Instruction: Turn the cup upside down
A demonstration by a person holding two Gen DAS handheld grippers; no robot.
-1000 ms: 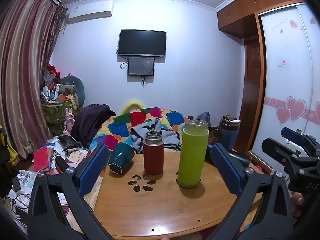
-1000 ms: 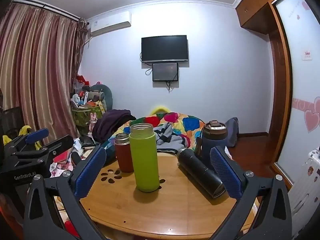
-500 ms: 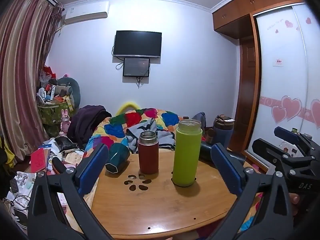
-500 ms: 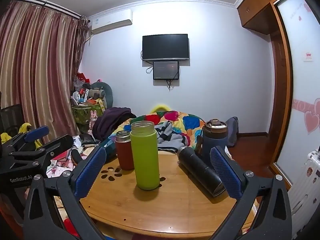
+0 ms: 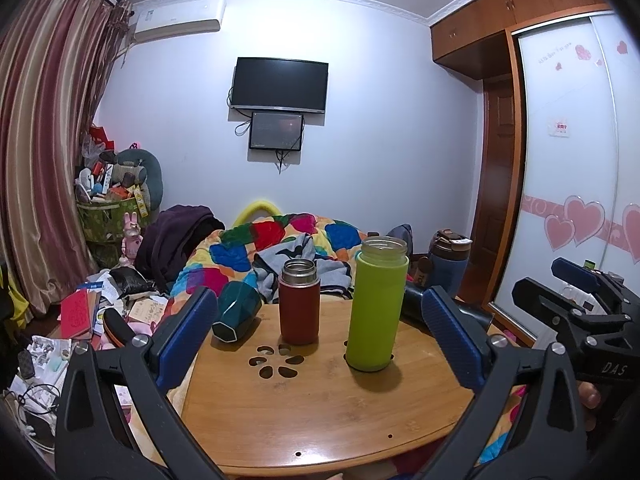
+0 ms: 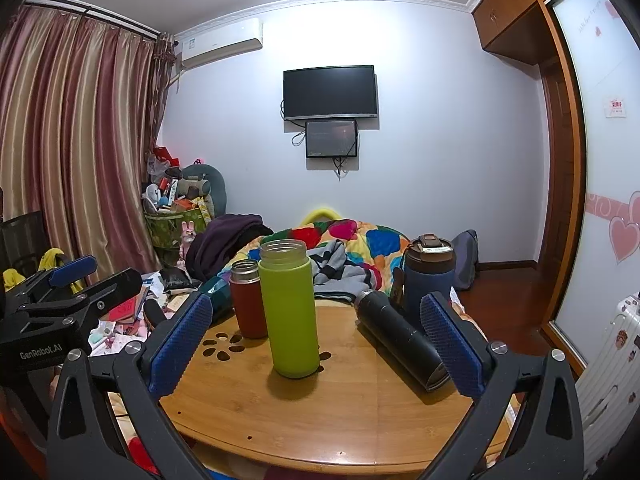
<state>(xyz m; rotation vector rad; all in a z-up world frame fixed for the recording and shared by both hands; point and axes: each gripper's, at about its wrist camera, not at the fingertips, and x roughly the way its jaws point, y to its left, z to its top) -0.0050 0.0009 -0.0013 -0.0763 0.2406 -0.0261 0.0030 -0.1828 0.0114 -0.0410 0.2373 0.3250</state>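
A lime-green cup (image 5: 376,306) (image 6: 290,308) stands upright and lidless near the middle of the round wooden table (image 5: 320,412) (image 6: 352,412). A red cup (image 5: 299,302) (image 6: 248,300) stands upright to its left. A dark teal cup (image 5: 236,314) lies on its side at the table's left edge. A black flask (image 6: 402,340) lies on its side at the right. A blue lidded mug (image 6: 428,276) (image 5: 448,258) stands behind it. My left gripper (image 5: 320,340) and right gripper (image 6: 316,344) are both open and empty, back from the cups.
A bed with a colourful quilt (image 5: 280,248) lies behind the table. Clutter covers the floor at the left (image 5: 76,320). A wardrobe with heart stickers (image 5: 580,200) stands on the right. Each gripper shows at the edge of the other's view.
Both grippers have drifted slightly, and the cups sit a little lower and left in the left wrist view. Nothing on the table has moved.
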